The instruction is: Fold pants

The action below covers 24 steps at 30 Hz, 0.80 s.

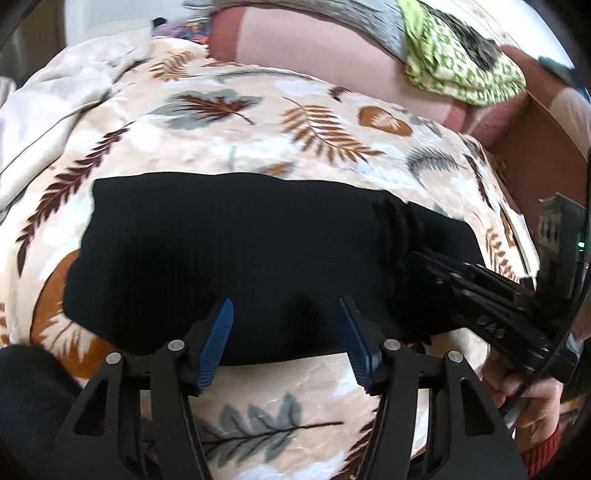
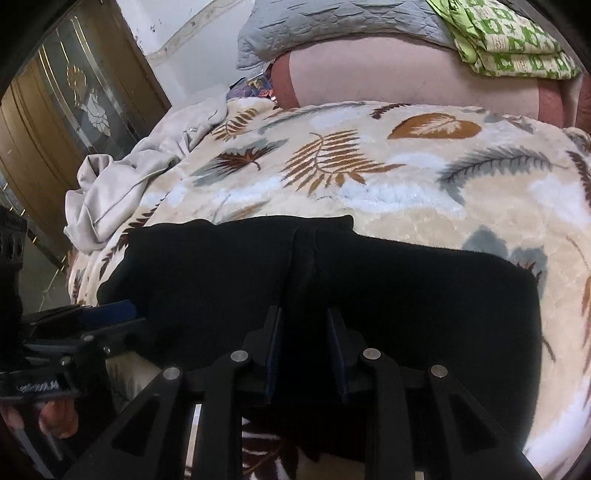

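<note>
The left gripper (image 1: 286, 339) hung over the near edge of the folded black pants (image 1: 236, 266), its blue pads spread apart with nothing clamped between them. Just right of it, a hand (image 1: 532, 402) with a red cuff held the right gripper (image 2: 304, 350), whose jaws stood narrowly parted above the pants; the cloth there was too dark to say whether the pads touched it, though no fold appeared pinched. The pants lay flat as a wide black rectangle on a cream leaf-print blanket (image 1: 295, 147), a bunched ridge of fabric (image 1: 400, 229) crossing them toward their right end. Left of the pants and farther back, a crumpled pale grey cloth (image 2: 122, 184) sat on the blanket's edge. Beyond the pants, a pink cushion (image 2: 406, 74) rose behind the blanket, topped by a grey quilted cover (image 2: 332, 26) and a folded green patterned cloth (image 2: 509, 40). A wooden door with glass panels (image 2: 74, 110) stood far left of the pants.
</note>
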Tool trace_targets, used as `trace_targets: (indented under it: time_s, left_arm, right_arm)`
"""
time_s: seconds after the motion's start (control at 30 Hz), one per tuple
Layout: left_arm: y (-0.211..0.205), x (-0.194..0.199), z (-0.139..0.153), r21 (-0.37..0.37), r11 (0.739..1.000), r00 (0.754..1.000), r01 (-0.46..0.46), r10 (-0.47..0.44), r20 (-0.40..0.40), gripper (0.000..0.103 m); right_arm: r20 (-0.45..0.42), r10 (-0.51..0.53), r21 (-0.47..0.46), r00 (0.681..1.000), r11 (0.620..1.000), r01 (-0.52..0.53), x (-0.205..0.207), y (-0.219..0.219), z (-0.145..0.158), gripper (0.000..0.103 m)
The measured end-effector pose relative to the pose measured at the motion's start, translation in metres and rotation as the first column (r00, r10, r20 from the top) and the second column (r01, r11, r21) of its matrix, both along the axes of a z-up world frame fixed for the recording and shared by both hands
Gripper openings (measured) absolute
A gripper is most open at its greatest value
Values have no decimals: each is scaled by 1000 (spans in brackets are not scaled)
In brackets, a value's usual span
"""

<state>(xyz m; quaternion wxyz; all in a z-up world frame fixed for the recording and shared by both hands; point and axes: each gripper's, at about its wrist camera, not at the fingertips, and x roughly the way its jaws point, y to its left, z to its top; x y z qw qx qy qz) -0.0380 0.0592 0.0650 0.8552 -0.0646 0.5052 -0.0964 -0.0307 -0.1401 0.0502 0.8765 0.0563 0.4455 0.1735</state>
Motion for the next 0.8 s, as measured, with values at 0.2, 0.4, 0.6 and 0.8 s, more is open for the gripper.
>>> trace_targets:
  time_s: [0.2, 0.4, 0.6, 0.8]
  left_arm:
    - [14, -1, 2, -26, 999, 999, -45, 45, 4, 64]
    - [25, 0, 0, -15, 997, 997, -75, 75, 3, 67]
    - [35, 4, -3, -39, 994, 995, -104, 104, -8, 70]
    - [43, 5, -9, -62, 989, 991, -132, 130, -29, 76]
  right_arm:
    - [57, 64, -13, 996, 998, -63, -3, 18, 26, 43]
    - [57, 59, -21, 997, 998, -58, 4, 32, 24, 43]
    - [69, -11, -59, 998, 998, 15, -1, 17, 21, 51]
    - [50, -39, -112, 998, 993, 45, 10, 12, 5, 52]
